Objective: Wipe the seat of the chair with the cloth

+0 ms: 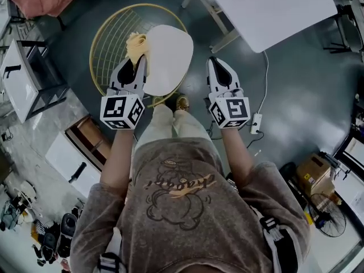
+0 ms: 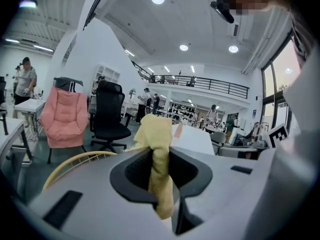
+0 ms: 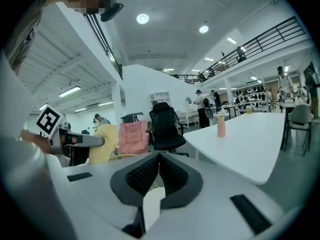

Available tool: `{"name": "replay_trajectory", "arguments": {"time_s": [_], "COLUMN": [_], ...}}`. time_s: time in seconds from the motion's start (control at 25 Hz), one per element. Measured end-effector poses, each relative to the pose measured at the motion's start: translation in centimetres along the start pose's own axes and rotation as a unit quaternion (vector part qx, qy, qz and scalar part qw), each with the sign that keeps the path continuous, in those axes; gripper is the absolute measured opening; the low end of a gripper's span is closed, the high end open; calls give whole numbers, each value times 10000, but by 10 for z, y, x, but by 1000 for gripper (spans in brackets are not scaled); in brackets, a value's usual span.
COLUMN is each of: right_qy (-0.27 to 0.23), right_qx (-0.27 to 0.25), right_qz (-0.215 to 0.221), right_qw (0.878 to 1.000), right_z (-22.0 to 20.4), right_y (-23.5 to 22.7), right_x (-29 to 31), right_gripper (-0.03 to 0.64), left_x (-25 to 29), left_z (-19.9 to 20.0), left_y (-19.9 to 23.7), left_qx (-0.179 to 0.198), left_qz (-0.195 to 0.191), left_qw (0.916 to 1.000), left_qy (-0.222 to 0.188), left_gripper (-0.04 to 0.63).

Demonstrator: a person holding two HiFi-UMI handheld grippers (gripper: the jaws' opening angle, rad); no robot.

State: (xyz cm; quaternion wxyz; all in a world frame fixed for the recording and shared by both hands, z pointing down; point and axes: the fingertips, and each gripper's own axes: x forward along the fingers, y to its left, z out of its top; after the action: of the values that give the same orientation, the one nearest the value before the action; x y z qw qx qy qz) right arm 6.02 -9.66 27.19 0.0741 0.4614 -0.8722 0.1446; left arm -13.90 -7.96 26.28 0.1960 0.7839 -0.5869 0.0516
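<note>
Firstly, the chair's gold wire back (image 1: 108,44) stood furthest left, curving round the white seat (image 1: 170,61). The left gripper (image 1: 138,61) was at the seat's left edge, its jaws clamped on the yellow cloth (image 2: 156,134), which bunched beyond the jaw tips and hung below them. Whether the cloth touched the seat could not be determined. The right gripper (image 3: 159,160) was off the seat's right edge, over the floor (image 1: 296,95), jaws together with nothing between them. A white table (image 1: 273,10) stood furthest right.

Bunched yellow cloth (image 1: 135,45), beside round white seat (image 1: 168,58)
</note>
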Motion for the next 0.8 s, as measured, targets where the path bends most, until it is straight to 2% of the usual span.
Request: {"name": "replay_trajectory", "arguments": {"time_s": [0.28, 0.6, 0.8], "right_qy": [37, 45, 17], "right_qx": [-6, 28, 44], "right_qz": [-78, -164, -219], "right_qw": [10000, 9999, 9997], "right_z": [-28, -68, -93], "right_y": [-16, -34, -45], "right_x": [32, 64, 78], "right_gripper": [28, 29, 28], "left_x": [38, 88, 111], "left_z": [-34, -81, -115], "left_y": [24, 40, 59], "left_qx": [-104, -118, -139], "left_qz": [28, -114, 0], "left_qw": [9999, 9993, 9989], "left_qy": [119, 340, 437], "left_gripper": [78, 78, 78]}}
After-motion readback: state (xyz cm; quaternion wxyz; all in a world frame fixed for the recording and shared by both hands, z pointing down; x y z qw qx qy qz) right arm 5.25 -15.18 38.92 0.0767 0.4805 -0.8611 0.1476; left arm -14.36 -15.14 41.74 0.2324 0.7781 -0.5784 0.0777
